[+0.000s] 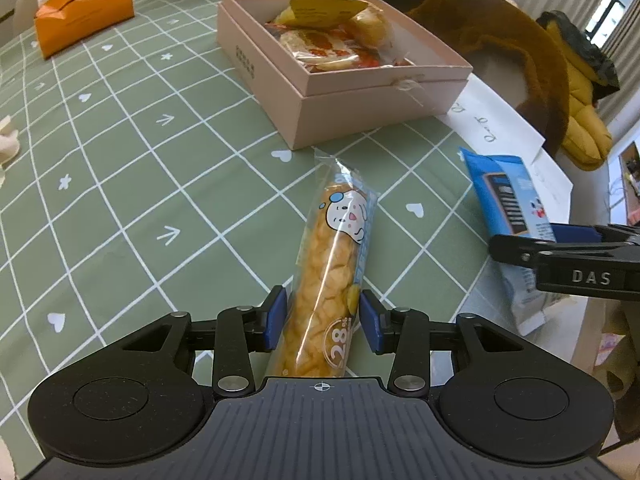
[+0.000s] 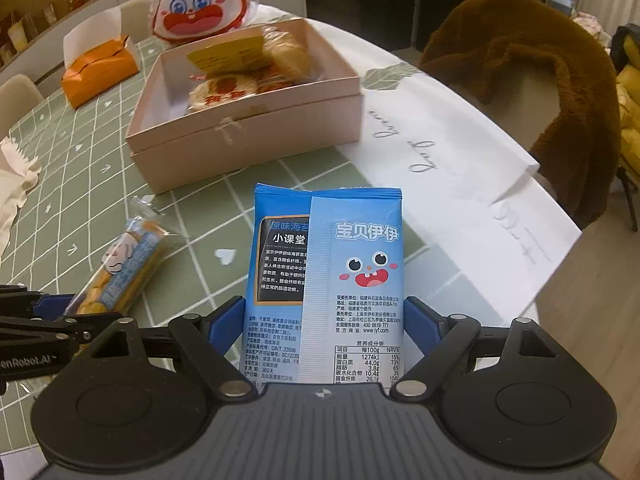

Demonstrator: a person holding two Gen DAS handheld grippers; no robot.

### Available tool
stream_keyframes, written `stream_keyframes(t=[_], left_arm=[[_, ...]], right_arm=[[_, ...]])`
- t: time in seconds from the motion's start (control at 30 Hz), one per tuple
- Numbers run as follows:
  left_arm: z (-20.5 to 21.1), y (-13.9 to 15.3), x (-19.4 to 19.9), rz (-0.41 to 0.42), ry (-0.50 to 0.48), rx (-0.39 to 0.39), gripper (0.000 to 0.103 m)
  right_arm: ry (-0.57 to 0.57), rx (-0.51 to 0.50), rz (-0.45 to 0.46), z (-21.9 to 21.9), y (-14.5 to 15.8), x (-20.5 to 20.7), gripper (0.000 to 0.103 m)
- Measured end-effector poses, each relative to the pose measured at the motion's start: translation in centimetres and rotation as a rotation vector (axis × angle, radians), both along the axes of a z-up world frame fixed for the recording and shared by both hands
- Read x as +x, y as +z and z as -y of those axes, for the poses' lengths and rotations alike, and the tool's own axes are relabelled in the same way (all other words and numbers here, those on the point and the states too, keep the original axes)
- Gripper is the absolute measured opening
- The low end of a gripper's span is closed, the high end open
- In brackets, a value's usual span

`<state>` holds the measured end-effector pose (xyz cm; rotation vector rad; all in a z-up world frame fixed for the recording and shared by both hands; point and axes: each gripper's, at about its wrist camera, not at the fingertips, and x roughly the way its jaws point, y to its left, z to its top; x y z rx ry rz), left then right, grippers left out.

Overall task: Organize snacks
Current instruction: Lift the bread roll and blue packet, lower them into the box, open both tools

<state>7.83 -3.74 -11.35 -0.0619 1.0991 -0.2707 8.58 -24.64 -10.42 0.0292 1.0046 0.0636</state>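
Observation:
My left gripper (image 1: 322, 318) has its blue pads on both sides of a long yellow snack stick in a clear wrapper (image 1: 334, 264), gripping its near end. The stick points toward the open pink box (image 1: 360, 100), which holds several wrapped snacks. My right gripper (image 2: 326, 320) is shut on a blue seaweed packet (image 2: 332, 276) and holds it upright. The packet (image 1: 508, 208) and the right gripper (image 1: 560, 252) also show at the right in the left wrist view. The stick (image 2: 120, 268) and the pink box (image 2: 248, 140) show in the right wrist view.
An orange tissue pack (image 1: 84, 16) and a white bag with a red rabbit face (image 2: 196, 0) sit at the back of the green checked tablecloth (image 1: 120, 160). A white paper bag (image 2: 460, 184) lies right of the box. A chair with a brown fleece (image 2: 532, 76) stands beyond.

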Motion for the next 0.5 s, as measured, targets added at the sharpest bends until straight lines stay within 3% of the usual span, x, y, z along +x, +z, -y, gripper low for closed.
stream_keyframes(t=[0.3, 0.5], left_arm=[[1.9, -0.1, -0.4, 0.021, -0.02, 0.116, 0.044], [1.5, -0.1, -0.5, 0.035, 0.016, 0.084, 0.044]], right_arm=[[-0.008, 0.031, -0.001, 2.4, -0.9, -0.9, 0.085], [-0.018, 0.057, -0.017, 3.1, -1.6, -1.2, 0.085]])
